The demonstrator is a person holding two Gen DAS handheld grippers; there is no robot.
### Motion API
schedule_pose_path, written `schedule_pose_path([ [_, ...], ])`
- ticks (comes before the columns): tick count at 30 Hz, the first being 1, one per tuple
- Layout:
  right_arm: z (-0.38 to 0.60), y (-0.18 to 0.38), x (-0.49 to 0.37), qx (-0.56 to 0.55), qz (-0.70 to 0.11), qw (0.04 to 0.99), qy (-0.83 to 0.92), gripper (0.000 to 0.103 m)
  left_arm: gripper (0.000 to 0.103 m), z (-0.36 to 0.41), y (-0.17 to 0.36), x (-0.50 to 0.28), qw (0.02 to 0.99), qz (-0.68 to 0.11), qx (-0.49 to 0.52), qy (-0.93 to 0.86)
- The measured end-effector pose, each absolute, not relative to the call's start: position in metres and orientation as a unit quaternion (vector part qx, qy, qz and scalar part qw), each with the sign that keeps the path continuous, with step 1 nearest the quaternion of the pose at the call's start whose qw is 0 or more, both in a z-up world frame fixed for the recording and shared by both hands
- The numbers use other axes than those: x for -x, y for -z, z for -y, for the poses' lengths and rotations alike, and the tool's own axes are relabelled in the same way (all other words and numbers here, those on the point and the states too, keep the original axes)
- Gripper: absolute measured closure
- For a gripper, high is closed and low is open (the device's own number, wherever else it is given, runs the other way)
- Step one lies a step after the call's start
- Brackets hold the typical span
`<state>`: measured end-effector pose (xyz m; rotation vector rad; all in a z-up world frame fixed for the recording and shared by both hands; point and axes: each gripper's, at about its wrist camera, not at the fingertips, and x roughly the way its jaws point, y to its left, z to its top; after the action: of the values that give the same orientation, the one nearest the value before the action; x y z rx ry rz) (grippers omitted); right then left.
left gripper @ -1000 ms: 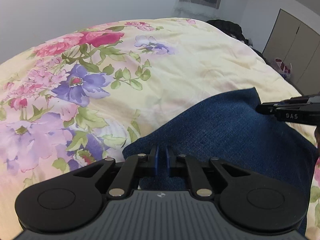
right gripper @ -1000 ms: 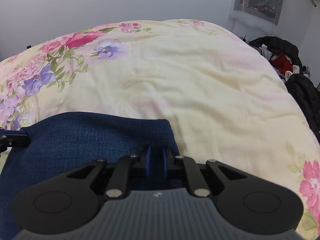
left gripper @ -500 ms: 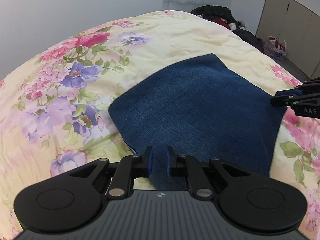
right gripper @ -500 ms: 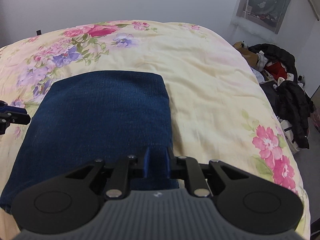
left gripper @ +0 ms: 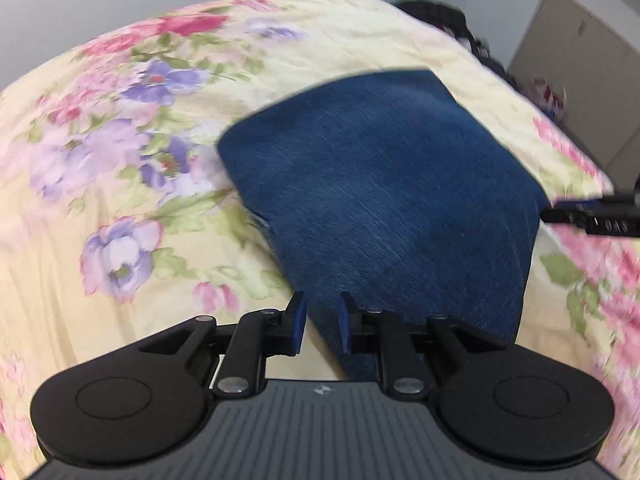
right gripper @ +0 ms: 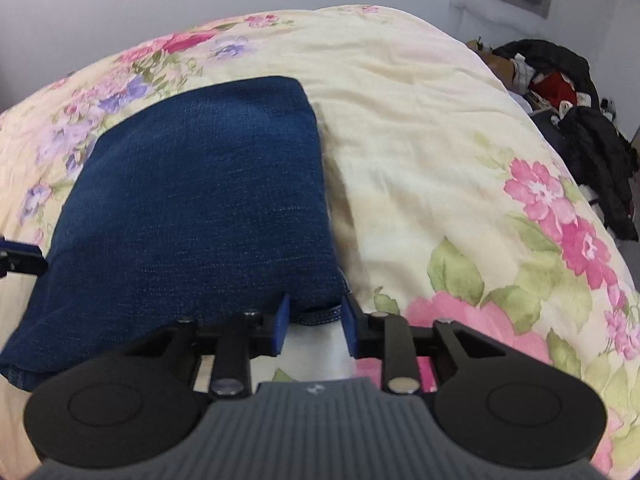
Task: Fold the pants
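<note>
Dark blue denim pants [right gripper: 200,208], folded into a compact, roughly rectangular stack, lying flat on a floral bedspread [right gripper: 420,140], stitched hem at the near edge.

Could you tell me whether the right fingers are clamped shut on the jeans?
No, the right fingers stand apart around the jeans' hem.

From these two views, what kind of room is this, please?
Most likely a bedroom. The folded pants lie on a floral quilt spread over what looks like a bed, clothes are piled beside it, and closet-like doors stand behind.
</note>
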<state>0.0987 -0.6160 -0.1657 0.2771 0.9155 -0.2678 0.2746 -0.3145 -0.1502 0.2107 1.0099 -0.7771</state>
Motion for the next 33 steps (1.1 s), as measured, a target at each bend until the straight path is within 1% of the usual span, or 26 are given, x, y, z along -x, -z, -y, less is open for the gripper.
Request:
schedule_pose_path([
  [1, 0.620, 0.164, -0.093, -0.160, -0.428, 0.880, 0.131, 0.057, 0.081, 0.303, 0.149, -0.280, 0.806, -0.468, -0.064, 0.357],
  [3, 0.629, 0.164, -0.081, -0.224, -0.414, 0.872, 0.132, 0.047, 0.076, 0.285, 0.150, -0.290, 0.805, -0.484, -0.004, 0.342],
  [4, 0.634, 0.168, -0.076, -0.258, -0.410, 0.865, 0.130, 0.043, 0.074, 0.277, 0.153, -0.295, 0.802, -0.494, 0.023, 0.335],
  [6, 0.641, 0.180, -0.070, -0.332, -0.401, 0.845, 0.122, 0.037, 0.069, 0.266, 0.158, -0.302, 0.795, -0.508, 0.069, 0.323],
  [7, 0.644, 0.186, -0.069, -0.360, -0.396, 0.836, 0.121, 0.037, 0.068, 0.263, 0.160, -0.304, 0.793, -0.512, 0.085, 0.318],
  [9, 0.648, 0.196, -0.070, -0.395, -0.385, 0.825, 0.125, 0.037, 0.059, 0.260, 0.164, -0.310, 0.787, -0.520, 0.107, 0.315],
  [10, 0.651, 0.200, -0.072, -0.410, -0.379, 0.820, 0.125, 0.037, 0.057, 0.260, 0.164, -0.313, 0.784, -0.521, 0.119, 0.315],
  [12, 0.657, 0.208, -0.078, -0.444, -0.363, 0.810, 0.126, 0.034, 0.047, 0.260, 0.166, -0.318, 0.777, -0.523, 0.146, 0.319],
  [14, 0.664, 0.216, -0.085, -0.467, -0.353, 0.801, 0.129, 0.032, 0.043, 0.263, 0.172, -0.324, 0.767, -0.528, 0.174, 0.321],
  [18, 0.670, 0.238, -0.094, -0.509, -0.327, 0.787, 0.122, 0.026, 0.042, 0.272, 0.192, -0.342, 0.768, -0.530, 0.197, 0.300],
  [22, 0.671, 0.252, -0.100, -0.508, -0.300, 0.802, 0.095, 0.026, 0.042, 0.279, 0.212, -0.361, 0.758, -0.525, 0.234, 0.308],
  [25, 0.673, 0.257, -0.110, -0.506, -0.288, 0.809, 0.082, 0.027, 0.043, 0.287, 0.221, -0.372, 0.757, -0.518, 0.241, 0.316],
  [26, 0.674, 0.258, -0.113, -0.502, -0.286, 0.813, 0.079, 0.027, 0.045, 0.291, 0.224, -0.375, 0.759, -0.516, 0.241, 0.317],
  [29, 0.671, 0.256, -0.122, -0.481, -0.286, 0.825, 0.080, 0.033, 0.059, 0.298, 0.227, -0.380, 0.756, -0.515, 0.246, 0.322],
  [33, 0.664, 0.248, -0.128, -0.448, -0.289, 0.842, 0.080, 0.053, 0.067, 0.302, 0.220, -0.375, 0.767, -0.510, 0.237, 0.309],
])
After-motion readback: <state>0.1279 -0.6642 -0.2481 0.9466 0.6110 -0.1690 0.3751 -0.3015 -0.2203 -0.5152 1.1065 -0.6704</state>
